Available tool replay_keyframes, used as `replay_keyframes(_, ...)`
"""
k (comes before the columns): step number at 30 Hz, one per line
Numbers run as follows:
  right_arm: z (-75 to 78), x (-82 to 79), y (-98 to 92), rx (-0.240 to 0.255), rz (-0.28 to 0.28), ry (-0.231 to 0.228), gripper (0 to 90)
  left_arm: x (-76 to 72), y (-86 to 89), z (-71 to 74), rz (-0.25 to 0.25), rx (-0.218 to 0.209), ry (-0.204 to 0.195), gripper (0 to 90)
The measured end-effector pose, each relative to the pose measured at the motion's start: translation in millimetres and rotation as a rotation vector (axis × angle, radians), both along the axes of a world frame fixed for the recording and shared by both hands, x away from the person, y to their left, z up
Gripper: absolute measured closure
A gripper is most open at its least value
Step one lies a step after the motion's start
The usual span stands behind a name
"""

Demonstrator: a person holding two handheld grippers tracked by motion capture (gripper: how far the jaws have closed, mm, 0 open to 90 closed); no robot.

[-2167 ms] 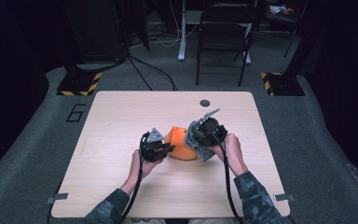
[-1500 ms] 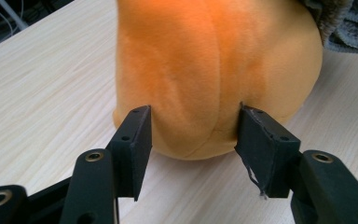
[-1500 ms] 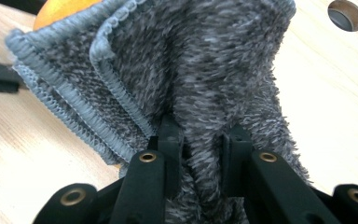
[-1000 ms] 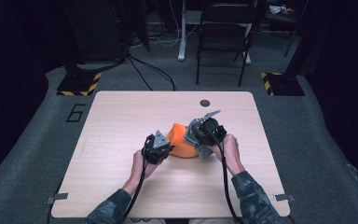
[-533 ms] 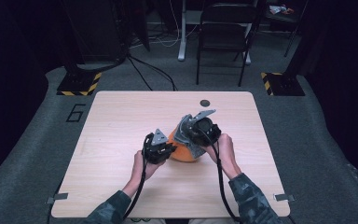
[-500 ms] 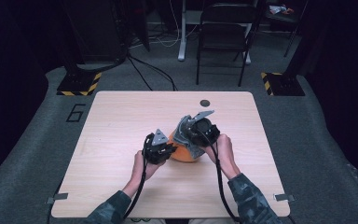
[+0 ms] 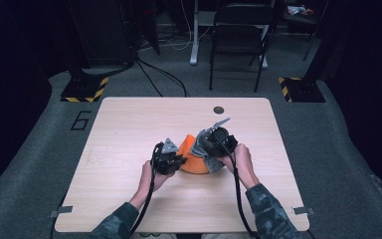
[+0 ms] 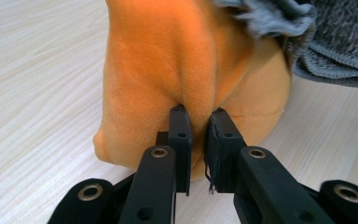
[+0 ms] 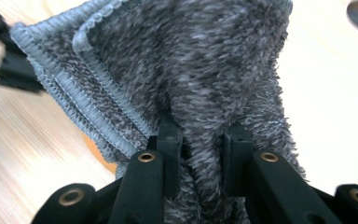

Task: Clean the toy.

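Pinching the orange toy [image 8: 168, 70] in the left gripper [image 8: 196, 116], grey cloth [image 9: 205, 60] in the right gripper [image 9: 199, 130]

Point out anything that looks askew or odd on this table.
Nothing is spilled or damaged. The orange plush piece is bunched into a fold where the left gripper pinches it, and the grey towel, pinched by the right gripper, drapes crumpled over it rather than lying flat.

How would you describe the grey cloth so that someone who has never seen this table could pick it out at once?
Start at the wooden table and find the two hand-held grippers near its middle. Between them sits an orange plush item; the grey cloth drapes over its right side, pinched by the right gripper. Its fuzzy grey pile and stitched hem set it apart.
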State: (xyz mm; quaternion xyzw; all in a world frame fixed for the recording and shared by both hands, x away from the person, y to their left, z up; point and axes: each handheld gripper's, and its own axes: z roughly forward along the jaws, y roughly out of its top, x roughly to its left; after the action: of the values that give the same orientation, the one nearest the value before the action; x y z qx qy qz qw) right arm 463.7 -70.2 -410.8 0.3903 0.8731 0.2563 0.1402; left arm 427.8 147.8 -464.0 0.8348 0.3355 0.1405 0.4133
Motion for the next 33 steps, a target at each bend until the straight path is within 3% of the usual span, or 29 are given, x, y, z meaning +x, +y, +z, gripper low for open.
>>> replay_keyframes(4, -7.6, 4.7, -6.6, -0.018, -0.018, 0.043, 73.6, 2.3, 2.5, -2.6, 0.012, -0.018, 0.010, 81.4)
replay_keyframes(15, -29.5, 15.1, -18.1, -0.061, -0.057, 0.126, 73.7, 2.7, 3.3, -3.0, 0.010, -0.009, 0.014, 81.1)
replay_keyframes(22, -57.0, 24.1, -23.2, -0.130, -0.067, 0.198, 73.6, 3.2, 4.7, -3.2, 0.008, -0.003, 0.009, 80.8)
replay_keyframes(25, -65.1, 26.7, -23.7, -0.129, -0.065, 0.225, 73.5, 2.9, 4.7, -3.4, 0.009, -0.007, 0.006, 80.7)
replay_keyframes(29, -58.1, 27.9, -29.8, -0.119, -0.079, 0.219, 73.4, 2.7, 5.4, -2.7, 0.007, -0.006, 0.008, 80.6)
replay_keyframes(33, -41.1, 25.9, -36.6, -0.097, -0.105, 0.169, 73.5, 2.7, 5.2, -2.6, 0.005, -0.007, 0.003, 80.6)
